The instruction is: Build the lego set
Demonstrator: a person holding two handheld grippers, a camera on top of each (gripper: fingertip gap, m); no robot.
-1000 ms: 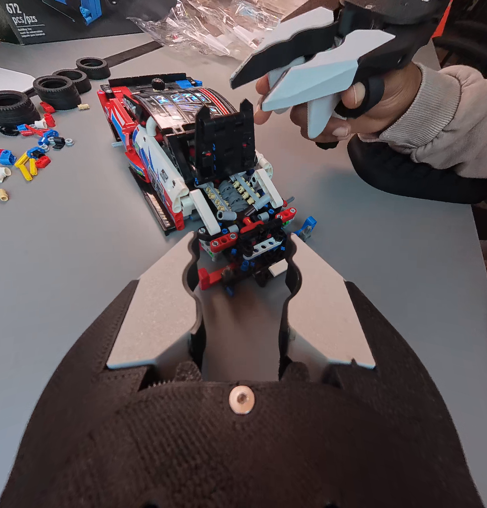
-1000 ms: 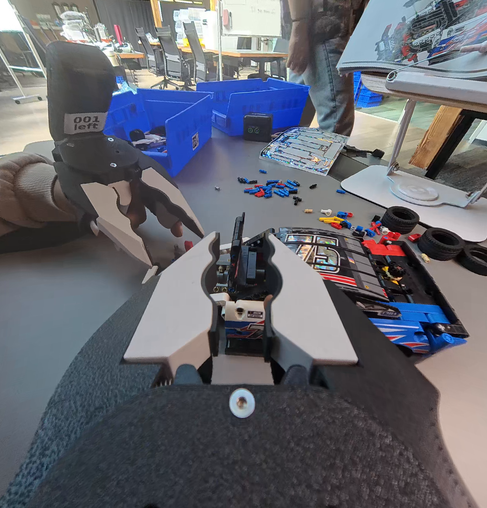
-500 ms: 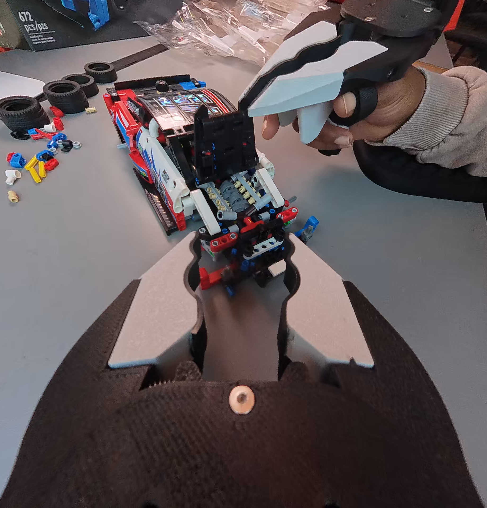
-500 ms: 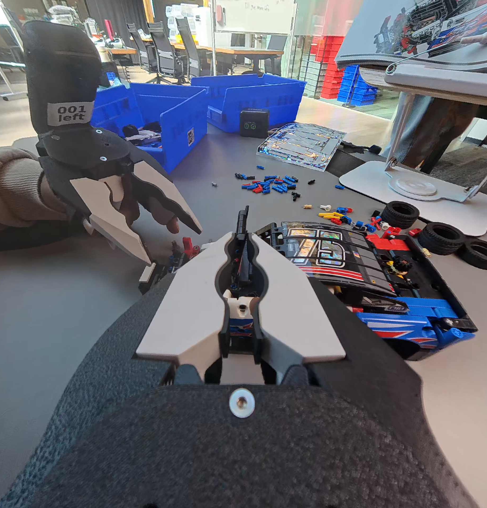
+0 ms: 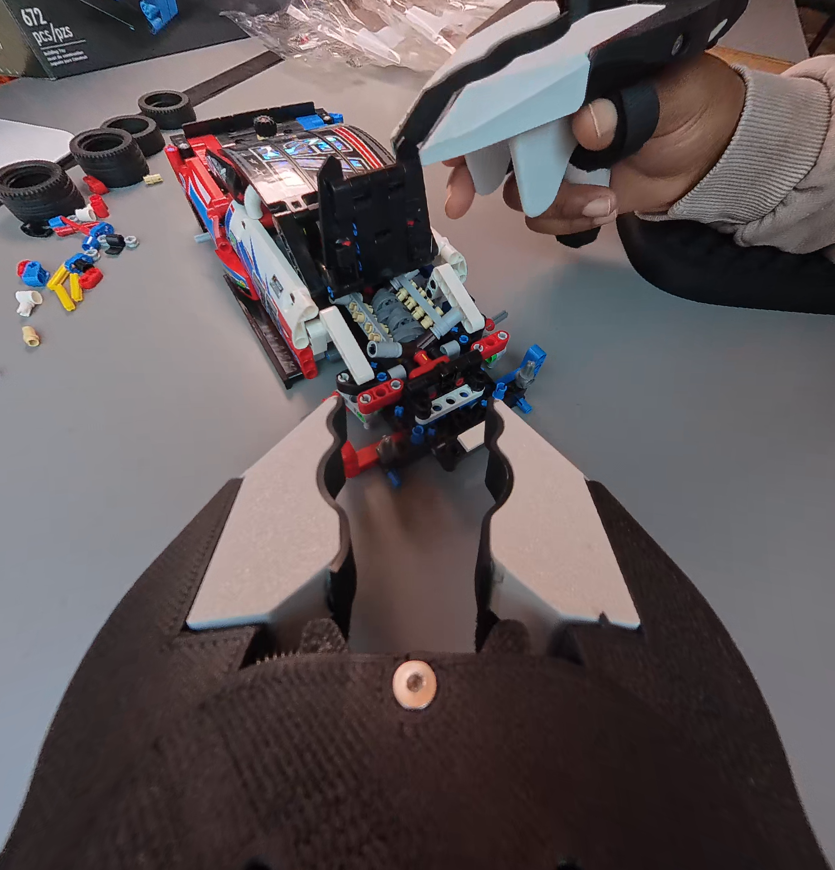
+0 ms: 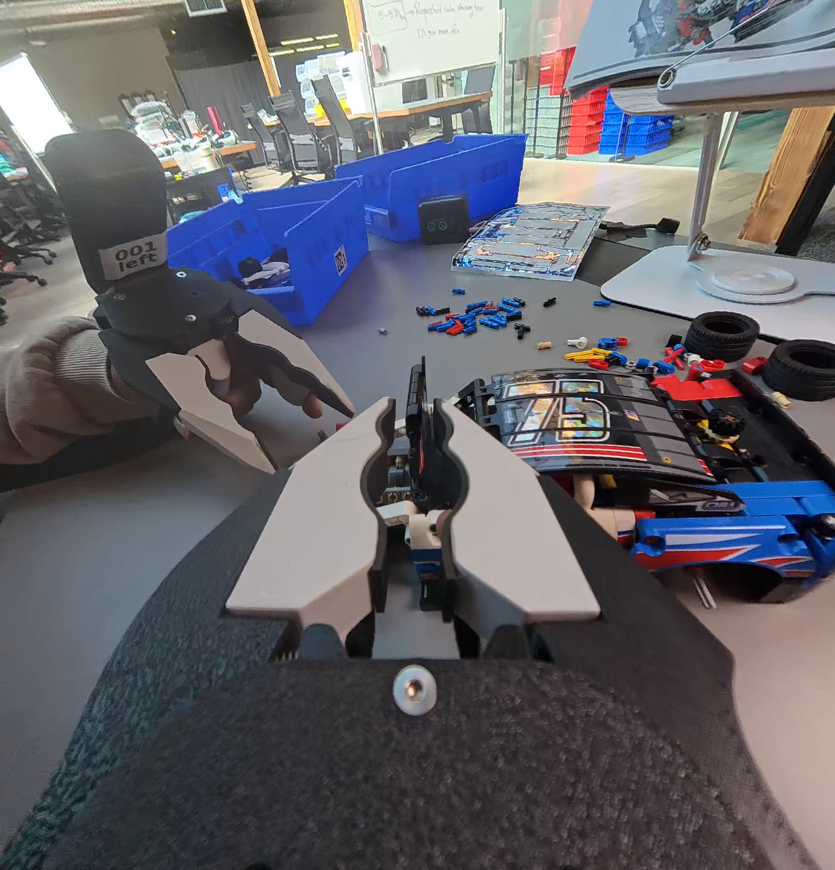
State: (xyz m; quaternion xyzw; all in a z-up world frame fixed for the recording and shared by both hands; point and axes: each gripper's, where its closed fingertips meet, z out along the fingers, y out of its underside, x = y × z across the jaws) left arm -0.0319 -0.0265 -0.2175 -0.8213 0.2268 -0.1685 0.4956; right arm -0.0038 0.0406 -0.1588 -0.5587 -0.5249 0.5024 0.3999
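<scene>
The red, white and blue lego car (image 5: 265,263) lies on the grey table, its rear toward my left gripper. A black hinged panel (image 5: 373,226) stands raised over the exposed engine (image 5: 401,315). My left gripper (image 5: 413,409) is open, its fingertips on either side of the car's rear frame. My right gripper (image 5: 406,146) comes in from the upper right and pinches the panel's top corner. In the right wrist view the panel (image 6: 418,400) stands edge-on between my right gripper's (image 6: 415,407) narrowed fingers. The car's roof (image 6: 571,423) lies to the right there, and the open left gripper (image 6: 309,442) to the left.
Black tyres (image 5: 105,150) and loose small pieces (image 5: 72,277) lie left of the car. Across the table are more pieces (image 6: 477,318), blue bins (image 6: 321,254), a sticker sheet (image 6: 528,240) and a booklet stand (image 6: 736,282). A box (image 5: 76,33) and plastic bags (image 5: 359,33) sit at the far edge. One gripper's finger ends stand about 10 centimeters off the other's.
My right gripper has come down and forward onto the raised black panel, and its fingers have narrowed around it. The left gripper has stayed open at the car's rear.
</scene>
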